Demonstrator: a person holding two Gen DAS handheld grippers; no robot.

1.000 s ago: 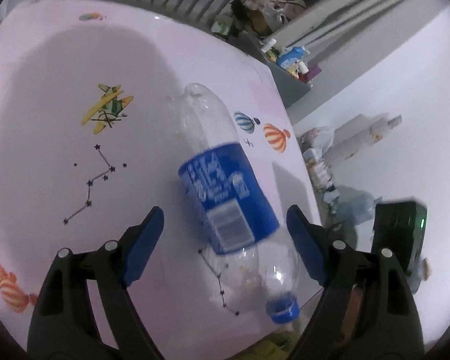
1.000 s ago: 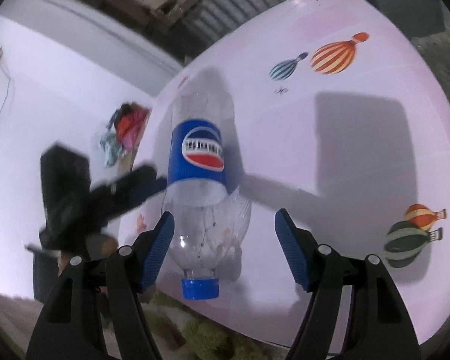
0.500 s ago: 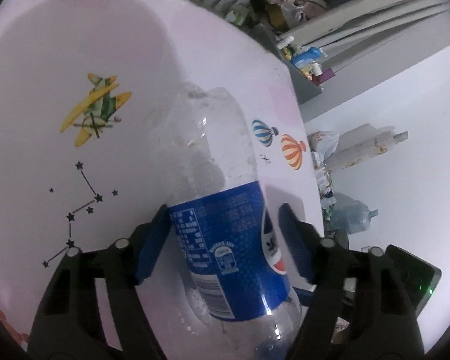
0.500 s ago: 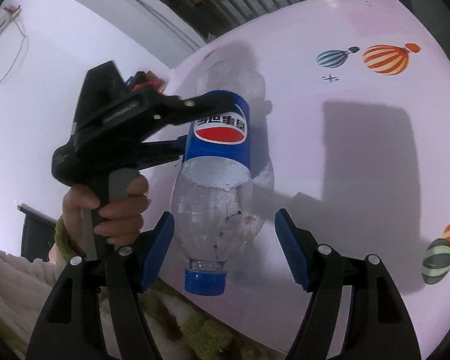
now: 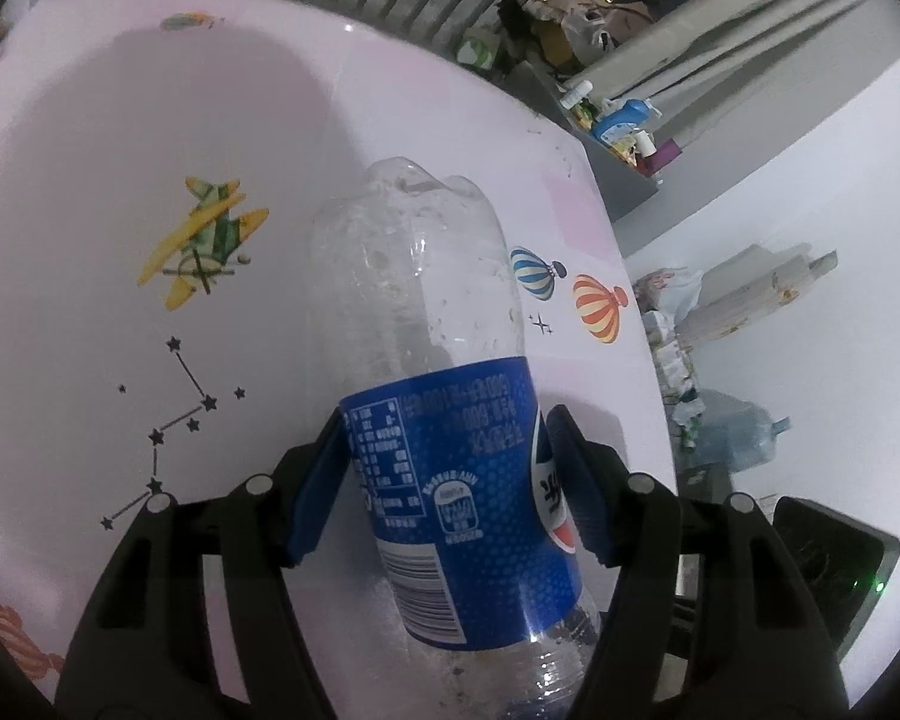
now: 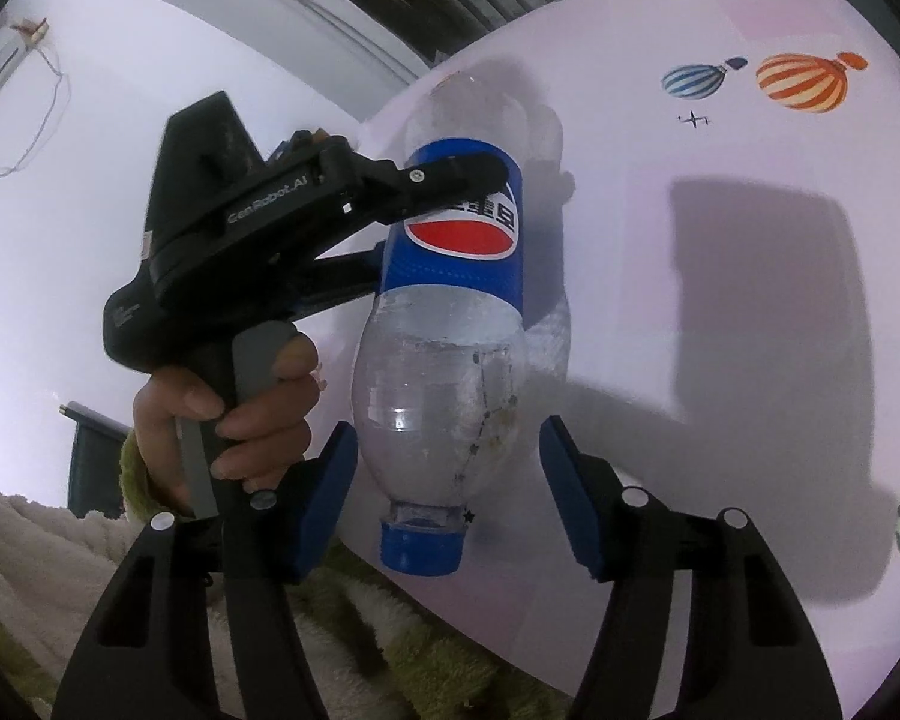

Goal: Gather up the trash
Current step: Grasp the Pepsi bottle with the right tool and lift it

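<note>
The see-through bottle (image 5: pixel 432 420) has a blue label and blue cap (image 6: pixel 421 545), and the pink surface (image 5: pixel 120 180) shows striped balloons, a yellow plane and black stars.

Left gripper (image 5: pixel 450 480) has just been closing, and its blue pads now press both sides of the bottle's blue label. The bottle (image 5: pixel 438 420) is clear plastic, its bumpy base pointing away ahead of the fingers and its neck end running back under the gripper. Beneath it lies the pale pink table (image 5: pixel 120 180): a yellow plane print (image 5: pixel 204 240) ahead to the left, two striped balloon prints (image 5: pixel 570 294) ahead to the right.
</note>
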